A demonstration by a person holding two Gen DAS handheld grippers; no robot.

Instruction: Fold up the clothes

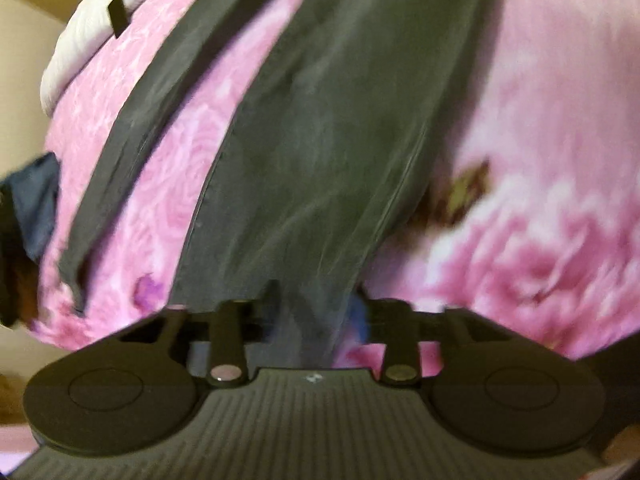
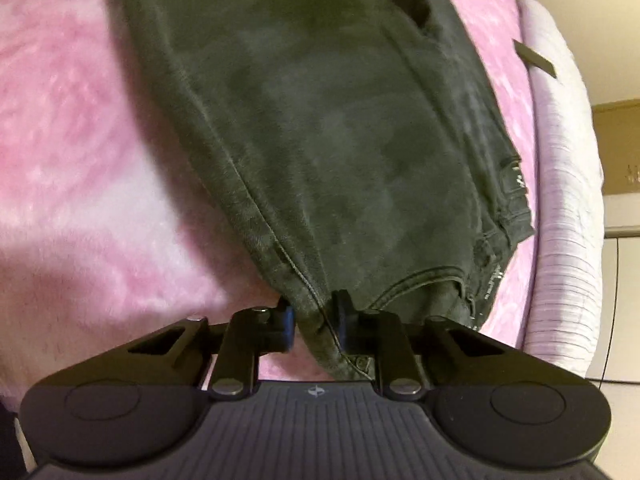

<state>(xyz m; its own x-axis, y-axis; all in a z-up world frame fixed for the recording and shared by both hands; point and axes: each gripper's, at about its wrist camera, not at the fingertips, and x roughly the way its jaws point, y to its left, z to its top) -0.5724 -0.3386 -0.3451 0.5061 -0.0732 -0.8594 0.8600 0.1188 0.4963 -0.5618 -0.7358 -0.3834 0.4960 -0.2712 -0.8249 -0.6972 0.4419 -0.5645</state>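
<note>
Dark grey-green jeans (image 1: 320, 132) lie on a pink rose-patterned blanket (image 1: 552, 128). In the left wrist view my left gripper (image 1: 316, 308) is shut on the hem end of one trouser leg, which runs away from it up the frame; the other leg (image 1: 160, 100) lies apart to the left. In the right wrist view my right gripper (image 2: 316, 316) is shut on the waistband corner of the jeans (image 2: 320, 128), next to a pocket seam (image 2: 424, 280). The cloth hides both grippers' fingertips.
The pink blanket (image 2: 80, 140) covers a bed. A white quilted mattress edge (image 2: 568, 184) runs along the right in the right wrist view and shows at top left in the left wrist view (image 1: 84, 40). A dark blue cloth (image 1: 36, 200) sits at the left bed edge.
</note>
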